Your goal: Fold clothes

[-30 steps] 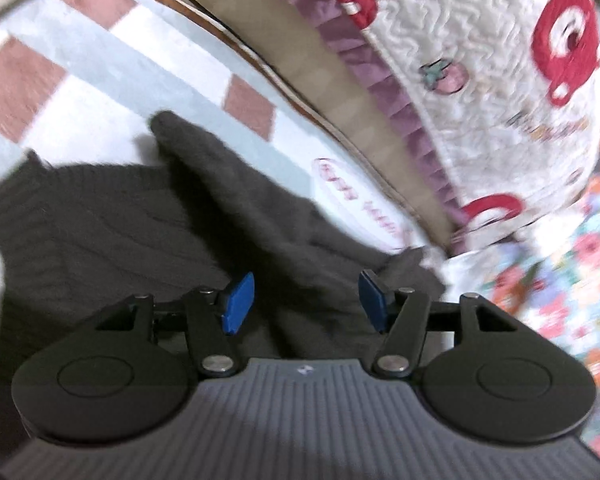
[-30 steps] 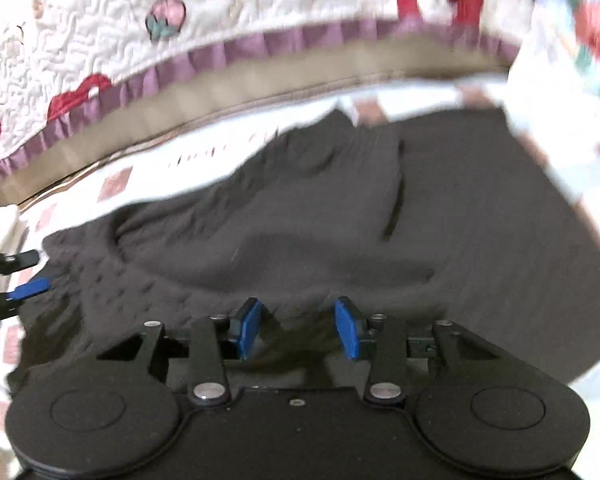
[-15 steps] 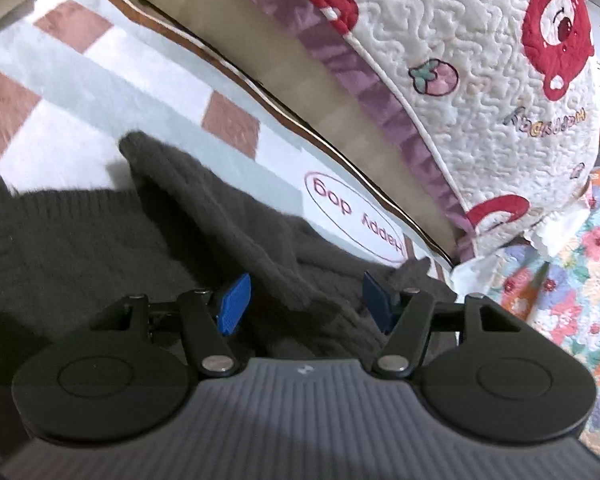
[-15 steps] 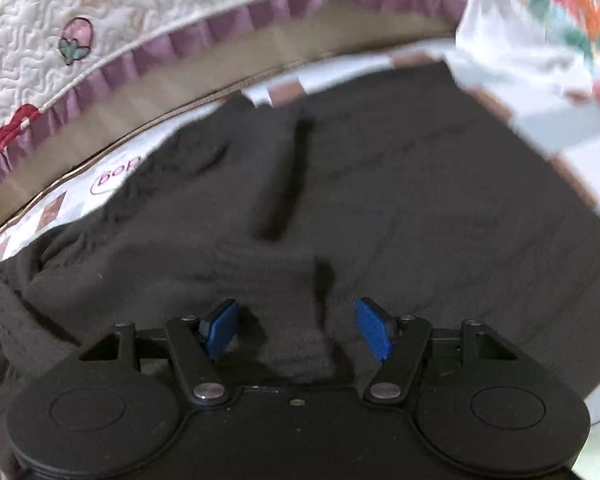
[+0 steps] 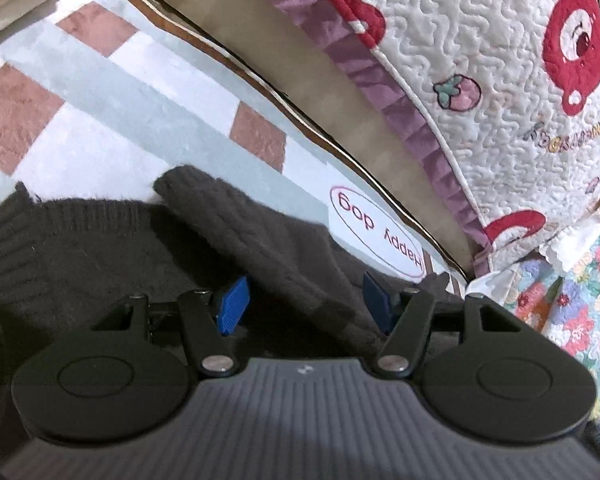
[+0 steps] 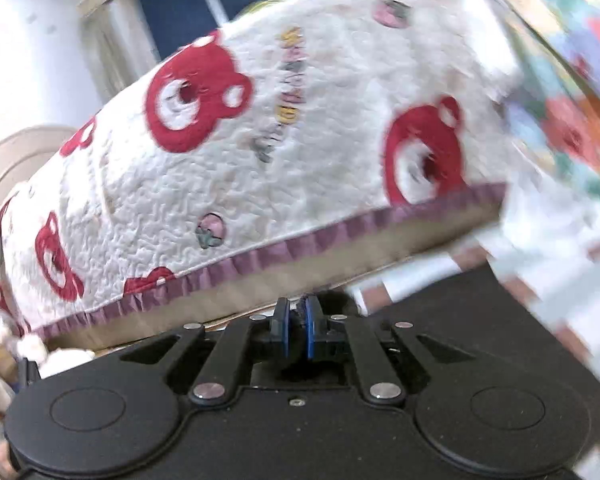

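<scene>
A: Left wrist view first: what is seen there?

B: The left gripper is held low over a dark grey knitted sweater. Its blue pads are spread wide apart, and nothing is gripped between them. One sleeve of the sweater is laid diagonally across the garment, and its lower part passes between the open fingers.

A: And where is the sweater placed?

B: It is spread on a checked blanket of pale blue, white and dusty pink squares. An oval label reading "Happy dog" is printed on the blanket just beyond the sleeve. A ribbed edge of the sweater is seen at the left of the frame.

A: What is shown behind it?

B: A white quilted cover with red bear motifs and a purple ruffle is draped along the far side. A floral fabric is seen at the right edge.

A: And the right wrist view?

B: The right gripper is shown with its pads brought almost together, and a small pinch of dark knit is clamped between them. More dark fabric is seen at the lower right. The picture is blurred, so finer detail cannot be told. The quilted cover fills most of the view, with a window visible above it.
</scene>
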`<state>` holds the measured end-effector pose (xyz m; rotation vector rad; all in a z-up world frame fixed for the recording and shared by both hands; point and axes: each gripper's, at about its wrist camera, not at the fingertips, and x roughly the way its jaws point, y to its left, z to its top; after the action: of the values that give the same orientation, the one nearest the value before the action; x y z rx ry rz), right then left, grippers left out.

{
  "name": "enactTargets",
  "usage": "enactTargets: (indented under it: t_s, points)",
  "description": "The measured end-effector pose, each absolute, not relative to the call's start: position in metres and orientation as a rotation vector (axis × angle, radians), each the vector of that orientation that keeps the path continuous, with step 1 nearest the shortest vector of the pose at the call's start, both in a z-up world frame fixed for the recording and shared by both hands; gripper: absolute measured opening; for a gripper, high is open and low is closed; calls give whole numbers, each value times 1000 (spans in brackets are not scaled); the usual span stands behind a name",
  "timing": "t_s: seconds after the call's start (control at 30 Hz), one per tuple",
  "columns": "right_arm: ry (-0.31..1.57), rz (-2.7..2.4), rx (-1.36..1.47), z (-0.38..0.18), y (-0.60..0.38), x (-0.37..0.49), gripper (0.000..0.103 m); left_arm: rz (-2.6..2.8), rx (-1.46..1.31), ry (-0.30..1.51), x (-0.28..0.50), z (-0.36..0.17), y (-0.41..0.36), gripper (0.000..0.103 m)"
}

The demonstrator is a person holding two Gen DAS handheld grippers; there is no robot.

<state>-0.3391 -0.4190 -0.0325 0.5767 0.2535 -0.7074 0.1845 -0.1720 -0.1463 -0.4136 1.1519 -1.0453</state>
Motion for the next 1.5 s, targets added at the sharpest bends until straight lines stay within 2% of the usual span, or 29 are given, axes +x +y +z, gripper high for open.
enactTargets:
  t_s: [0.17, 0.23, 0.33, 0.4, 0.47, 0.6, 0.67, 0.73, 0.8, 0.87, 0.93, 1.0, 1.07, 1.1, 1.13, 1.2, 1.37, 1.43, 1.5]
  points:
    - [550, -781, 674, -120, -416, -335, 10, -1039, -394, 1186, 180, -161, -186, 61]
    - [606, -765, 677, -134, -415, -332, 11, -1028, -373, 1180, 179, -168, -192, 61]
    - [576, -787, 648, -131, -423, -333, 11, -1076, -323, 1160, 177, -173, -203, 55]
    - [455, -846, 710, -119, -437, -335, 11, -1093, -262, 1120, 175, -169, -209, 27]
    - [389, -852, 696, -104, -437, -337, 11, -1110, -202, 1079, 172, -166, -215, 9]
    - [276, -847, 645, -72, -433, -340, 10, -1101, -298, 1010, 181, -142, -193, 8]
    - [220, -844, 619, -56, -431, -342, 0, -1100, -408, 1037, 189, -137, -177, 8]
    - [164, -840, 593, -40, -429, -344, 0, -1115, -500, 1061, 195, -136, -165, 8]
    - [108, -835, 567, -24, -427, -345, 0, -1076, -404, 1096, 191, -140, -168, 8]
    - [223, -867, 622, -52, -434, -347, 1, -1002, -181, 1162, 182, -148, -180, 9]
    - [348, -891, 737, -88, -444, -347, 7, -954, -66, 1193, 175, -159, -187, 9]
    - [424, -877, 785, -110, -446, -336, 9, -958, -83, 1188, 175, -158, -189, 9]
    - [485, -837, 783, -122, -447, -320, 15, -966, -88, 1177, 176, -155, -190, 10]
    - [500, -824, 775, -125, -449, -312, 29, -967, -90, 1176, 178, -155, -191, 10]
    - [510, -815, 765, -128, -451, -305, 48, -970, -98, 1179, 179, -156, -190, 10]
    - [530, -809, 737, -133, -457, -290, 61, -976, -115, 1187, 180, -159, -189, 10]
    - [726, -746, 559, -161, -492, -246, 64, -997, -222, 1203, 185, -167, -182, 11]
    - [745, -738, 628, -171, -500, -241, 64, -1005, -251, 1194, 187, -167, -183, 11]
    - [680, -758, 763, -174, -503, -246, 66, -1002, -263, 1199, 188, -167, -184, 11]
